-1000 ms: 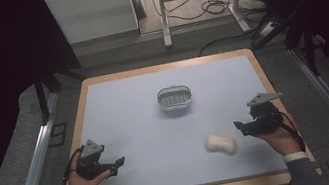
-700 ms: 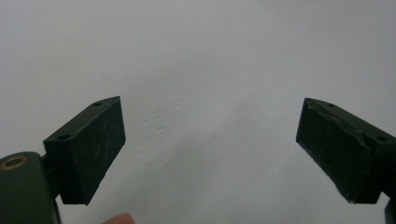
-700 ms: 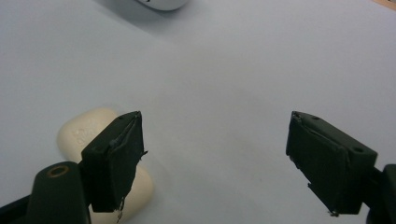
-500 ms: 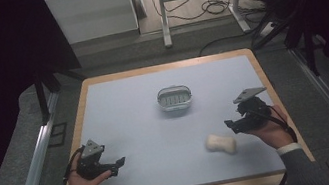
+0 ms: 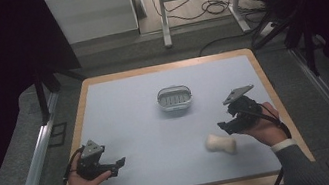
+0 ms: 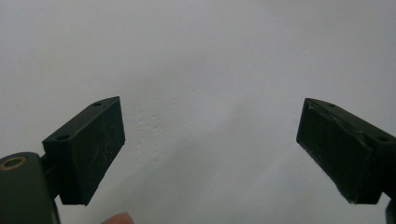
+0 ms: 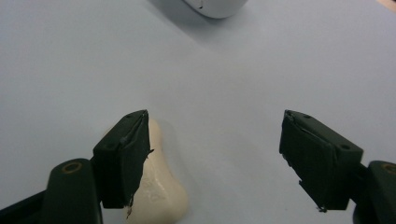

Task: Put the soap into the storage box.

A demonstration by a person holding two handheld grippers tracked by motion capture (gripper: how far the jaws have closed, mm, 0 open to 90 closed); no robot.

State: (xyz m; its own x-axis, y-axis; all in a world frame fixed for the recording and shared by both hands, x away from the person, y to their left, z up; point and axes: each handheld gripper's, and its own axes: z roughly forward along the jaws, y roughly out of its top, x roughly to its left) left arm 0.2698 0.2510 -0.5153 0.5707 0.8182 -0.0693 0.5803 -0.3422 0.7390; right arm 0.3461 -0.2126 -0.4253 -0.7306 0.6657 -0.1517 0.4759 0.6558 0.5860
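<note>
Pale table [image 5: 130, 113]; right gripper [image 5: 225, 125] jaws apart, closing, just beside cream bone-shaped object [image 5: 221, 144]; left gripper [image 5: 114, 166] apart.

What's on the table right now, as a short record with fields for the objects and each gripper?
surface: pale blue table with wood edge
object 1: cream soap-like piece, lying near right gripper
object 2: small white slotted dish, centre, empty
left gripper: open, nothing between jaws
right gripper: open, jaws just been closing, beside the cream piece, not gripping it
</note>
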